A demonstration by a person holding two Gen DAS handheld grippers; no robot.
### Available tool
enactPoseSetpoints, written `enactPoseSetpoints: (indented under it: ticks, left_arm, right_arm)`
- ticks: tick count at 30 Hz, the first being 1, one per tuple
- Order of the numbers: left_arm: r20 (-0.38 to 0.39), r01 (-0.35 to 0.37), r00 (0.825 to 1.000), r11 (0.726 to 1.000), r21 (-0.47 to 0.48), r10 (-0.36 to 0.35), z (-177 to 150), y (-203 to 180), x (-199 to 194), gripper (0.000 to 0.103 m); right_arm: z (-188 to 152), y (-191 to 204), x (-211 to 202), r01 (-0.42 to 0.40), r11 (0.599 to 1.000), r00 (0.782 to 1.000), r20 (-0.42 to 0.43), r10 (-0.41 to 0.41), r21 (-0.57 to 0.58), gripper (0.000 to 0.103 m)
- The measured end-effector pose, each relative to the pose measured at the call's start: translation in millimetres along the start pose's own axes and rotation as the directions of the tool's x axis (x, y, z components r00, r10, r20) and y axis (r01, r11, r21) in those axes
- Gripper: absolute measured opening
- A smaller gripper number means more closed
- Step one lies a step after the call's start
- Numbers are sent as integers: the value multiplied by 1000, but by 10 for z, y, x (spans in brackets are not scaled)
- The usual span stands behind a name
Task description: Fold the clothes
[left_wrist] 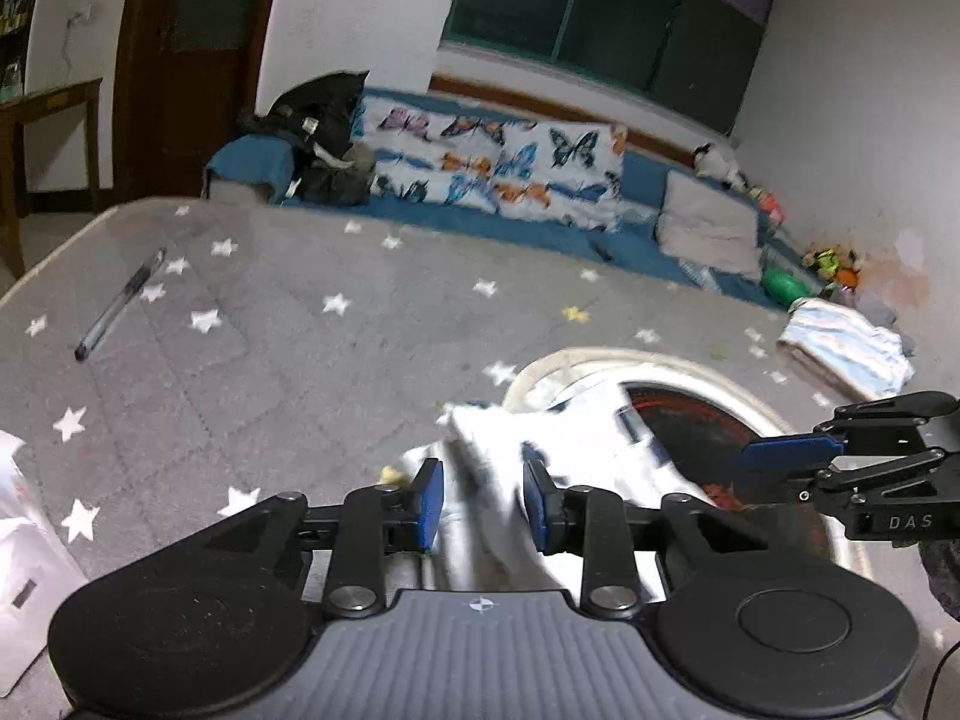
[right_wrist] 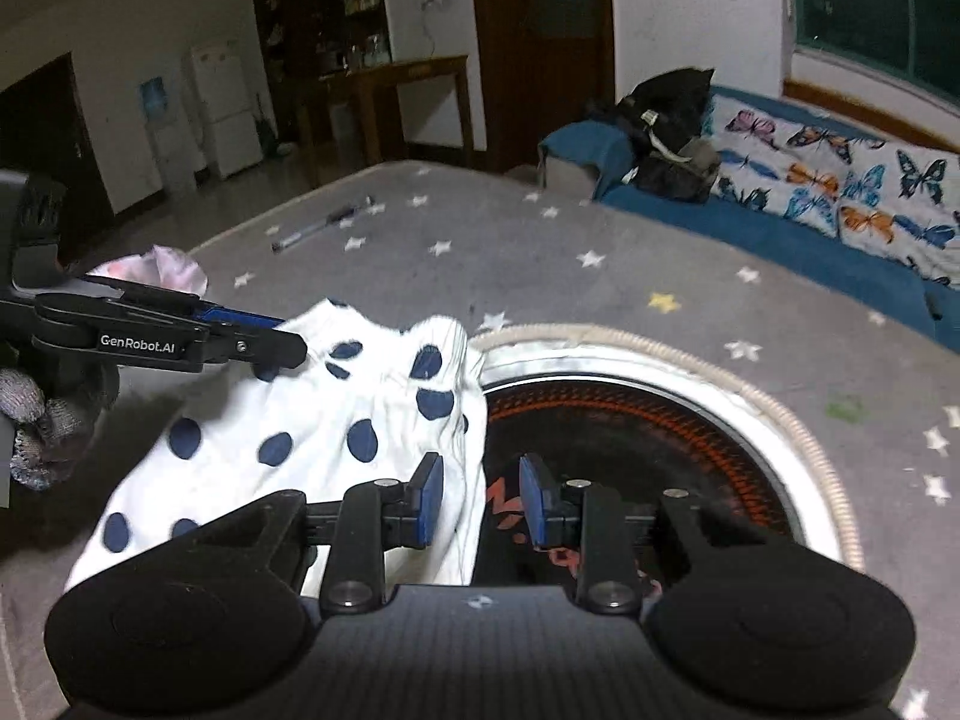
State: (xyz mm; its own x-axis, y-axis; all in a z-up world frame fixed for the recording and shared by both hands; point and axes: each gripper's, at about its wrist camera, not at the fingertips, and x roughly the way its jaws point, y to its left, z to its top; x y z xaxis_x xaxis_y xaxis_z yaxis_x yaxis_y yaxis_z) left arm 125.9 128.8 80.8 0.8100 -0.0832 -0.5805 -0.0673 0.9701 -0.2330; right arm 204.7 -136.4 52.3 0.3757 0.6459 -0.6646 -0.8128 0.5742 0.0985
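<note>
Open star-print mat (right_wrist: 660, 252) beyond; the round basin (right_wrist: 798, 420), a pen (right_wrist: 318, 225) and, seemingly, folded cloth (left_wrist: 846, 348) obstruct.

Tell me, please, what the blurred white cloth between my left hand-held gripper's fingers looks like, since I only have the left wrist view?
Observer: The right wrist view shows it sharply: a white garment with navy polka dots.
Operator: Thank you. Is its other side gripped yet?
Observer: No. The right hand-held gripper is open, its fingers either side of the garment's right edge.
Operator: Is anything lying near my tool?
Observer: A pink and white cloth lies just beyond the left hand-held gripper.
</note>
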Motion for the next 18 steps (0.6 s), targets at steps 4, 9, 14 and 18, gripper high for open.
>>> enactPoseSetpoints:
  ticks: [4,9,14,18]
  left_arm:
    - [22,73,997,996,41,-74,-63,-264,-219,35]
    - [-25,169,985,985,31,-169,-271,-451,-258,35]
    - [-90,152,984,988,-3,-151,-497,-432,-130,35]
    - [-92,131,987,991,-21,-133,-591,-349,-131,35]
  right_arm:
    - [-83,121,-204,-40,999,999,2,40,0,27]
    - [-299,380,-290,-110,994,994,-17,110,-26,27]
    - [-528,475,-232,-109,994,993,-46,108,-25,28]
    - [-644,321,-231,-75,997,996,-48,76,30,28]
